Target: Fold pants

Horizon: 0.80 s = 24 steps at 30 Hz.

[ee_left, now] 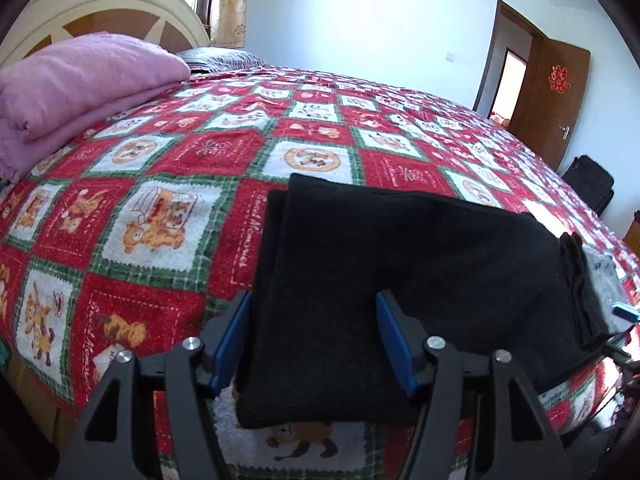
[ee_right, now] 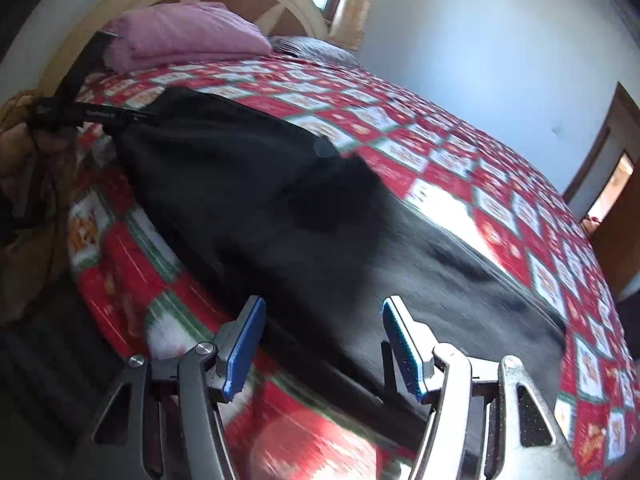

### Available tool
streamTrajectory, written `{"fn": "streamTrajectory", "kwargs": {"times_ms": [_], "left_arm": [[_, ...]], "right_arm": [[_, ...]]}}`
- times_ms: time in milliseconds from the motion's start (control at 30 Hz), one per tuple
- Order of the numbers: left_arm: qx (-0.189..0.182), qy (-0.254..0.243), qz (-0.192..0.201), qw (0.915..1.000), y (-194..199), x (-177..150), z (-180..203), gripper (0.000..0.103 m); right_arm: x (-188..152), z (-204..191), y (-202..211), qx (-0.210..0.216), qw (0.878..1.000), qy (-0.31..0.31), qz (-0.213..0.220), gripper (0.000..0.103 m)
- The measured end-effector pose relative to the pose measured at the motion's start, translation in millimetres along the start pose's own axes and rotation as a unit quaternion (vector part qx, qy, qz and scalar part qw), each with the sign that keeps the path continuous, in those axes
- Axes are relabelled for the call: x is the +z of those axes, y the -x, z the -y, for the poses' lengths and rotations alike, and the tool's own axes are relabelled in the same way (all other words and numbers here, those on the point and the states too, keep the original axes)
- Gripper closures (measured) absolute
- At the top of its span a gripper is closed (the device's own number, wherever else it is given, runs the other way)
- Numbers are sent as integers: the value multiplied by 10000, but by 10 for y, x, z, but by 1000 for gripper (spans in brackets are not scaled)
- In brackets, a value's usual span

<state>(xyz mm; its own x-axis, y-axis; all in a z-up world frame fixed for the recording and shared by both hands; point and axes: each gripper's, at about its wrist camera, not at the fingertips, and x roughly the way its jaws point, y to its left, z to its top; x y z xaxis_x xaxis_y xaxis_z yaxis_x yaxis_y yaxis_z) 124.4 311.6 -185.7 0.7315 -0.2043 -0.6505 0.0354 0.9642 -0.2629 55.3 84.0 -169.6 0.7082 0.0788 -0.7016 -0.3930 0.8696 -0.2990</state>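
Black pants lie folded flat on a red, white and green patterned bedspread. My left gripper is open just above the near end of the pants, its blue pads either side of the cloth edge. In the right wrist view the pants stretch away toward the headboard. My right gripper is open over their near end, holding nothing. The other gripper's tip shows at the far left end of the pants.
A folded pink blanket lies by the cream headboard. A wooden door stands open at the far right, with a dark bag on the floor. The bed's near edge drops off below my right gripper.
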Motion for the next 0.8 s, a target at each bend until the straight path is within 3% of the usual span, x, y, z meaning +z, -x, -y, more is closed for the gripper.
{"fn": "streamTrajectory", "kwargs": {"times_ms": [167, 267, 333, 433, 467, 533, 633, 733, 800], "left_arm": [[151, 47, -53, 9999, 60, 44, -16, 34], [486, -256, 251, 9982, 273, 140, 123, 36], [400, -411, 426, 9974, 411, 225, 309, 36], [-54, -694, 532, 9962, 535, 293, 721, 33], [-391, -749, 496, 9952, 546, 299, 870, 33], [-1210, -788, 181, 9894, 451, 280, 1190, 33], [-1841, -947, -221, 9781, 227, 214, 1659, 36], [-2026, -1154, -466, 9713, 12, 155, 1993, 43], [-2121, -1138, -700, 9681, -138, 135, 2111, 46]], "right_arm": [[-415, 514, 410, -808, 9959, -379, -177, 40], [-581, 849, 624, -1432, 9864, -774, -234, 40], [-632, 938, 627, -1502, 9847, -806, -358, 40], [-673, 962, 576, -1385, 9862, -790, -457, 40], [-650, 986, 570, -1282, 9873, -831, -428, 40], [-599, 1047, 573, -1097, 9882, -1016, -335, 40], [-496, 1193, 556, -1042, 9857, -1288, -305, 40], [-461, 1013, 615, -856, 9923, -874, -211, 40], [-577, 797, 595, -990, 9939, -387, -300, 40]]}}
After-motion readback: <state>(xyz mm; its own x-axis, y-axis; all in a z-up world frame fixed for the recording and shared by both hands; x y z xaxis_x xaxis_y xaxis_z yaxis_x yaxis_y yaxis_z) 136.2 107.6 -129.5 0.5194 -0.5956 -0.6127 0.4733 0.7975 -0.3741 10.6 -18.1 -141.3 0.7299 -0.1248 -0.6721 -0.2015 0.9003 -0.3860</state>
